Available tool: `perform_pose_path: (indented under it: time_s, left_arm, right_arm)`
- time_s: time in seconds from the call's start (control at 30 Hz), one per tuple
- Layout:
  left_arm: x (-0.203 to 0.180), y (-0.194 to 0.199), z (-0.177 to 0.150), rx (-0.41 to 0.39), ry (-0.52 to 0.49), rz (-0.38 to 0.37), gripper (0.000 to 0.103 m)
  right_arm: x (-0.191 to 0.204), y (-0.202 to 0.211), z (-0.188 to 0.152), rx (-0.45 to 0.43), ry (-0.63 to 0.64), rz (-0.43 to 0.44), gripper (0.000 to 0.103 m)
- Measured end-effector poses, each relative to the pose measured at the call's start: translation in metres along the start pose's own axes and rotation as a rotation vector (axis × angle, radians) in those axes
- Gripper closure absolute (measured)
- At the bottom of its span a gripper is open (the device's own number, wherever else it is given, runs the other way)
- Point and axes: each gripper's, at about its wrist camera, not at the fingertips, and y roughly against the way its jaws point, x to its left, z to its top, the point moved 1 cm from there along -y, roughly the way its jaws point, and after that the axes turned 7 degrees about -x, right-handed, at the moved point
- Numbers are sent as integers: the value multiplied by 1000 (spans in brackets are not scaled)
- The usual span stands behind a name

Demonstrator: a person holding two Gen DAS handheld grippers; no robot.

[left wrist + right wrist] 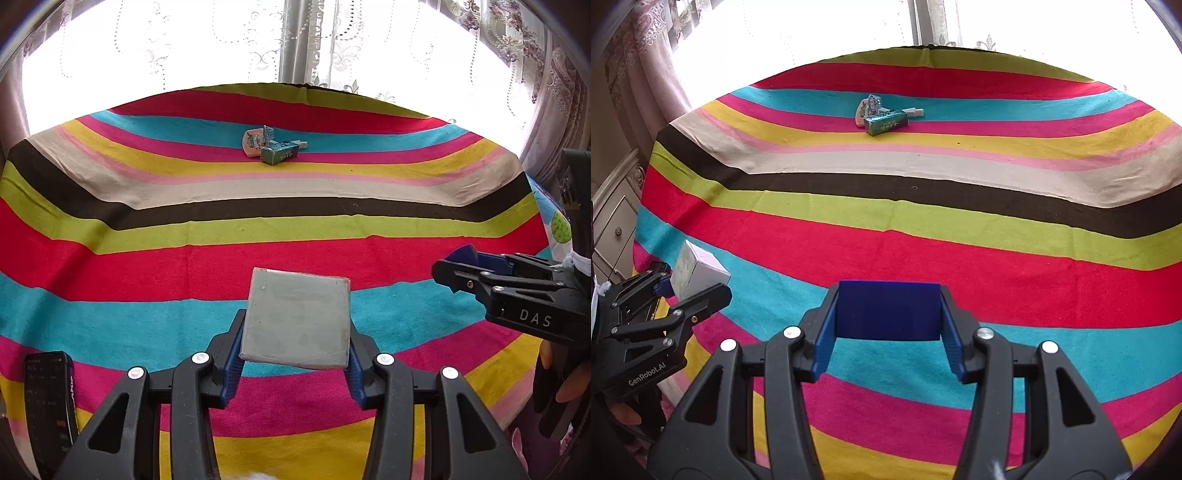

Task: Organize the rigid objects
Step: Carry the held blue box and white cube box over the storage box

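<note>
Nearest the left wrist camera, the left gripper point(295, 325) is clamping a flat, square, pale grey-green box point(297, 319) between its blue-padded fingers, holding it above the striped, multicoloured cloth point(295, 221) that is covering the table. In the right wrist view the same box is showing a white side point(698, 269) at the left edge, gripped by the left gripper point(692, 282). The right gripper point(888, 314) is gripping a dark blue rectangular block point(888, 310) between its own blue pads, also raised over the cloth; in the left view that gripper point(463, 264) is reaching in from the right. A black remote control point(50, 410) is lying at the near left edge of the cloth. Far across the table, on the turquoise and pink stripes, a small green rectangular carton point(279, 154) is lying touching an orange-rimmed rounded packet point(253, 142), with a small white piece point(912, 112) just behind the carton. Beyond the table, lace curtains point(314, 40) are hanging against a bright window.
</note>
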Motion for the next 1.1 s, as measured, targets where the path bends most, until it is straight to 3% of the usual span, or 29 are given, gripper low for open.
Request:
perform_pose_path:
  time_s: [0.37,0.7,1.1]
  left_arm:
    - [-44,-6,-9,37,-82,-90,56]
    - [-93,20,0,-1,-182,-182,56]
    - [-164,43,3,-15,-326,-324,56]
  right_arm:
    - [-25,51,-19,-47,-12,-56,49]
    - [-38,108,-24,-114,-1,-101,49]
    - [-78,172,-45,-130,-37,-193,49]
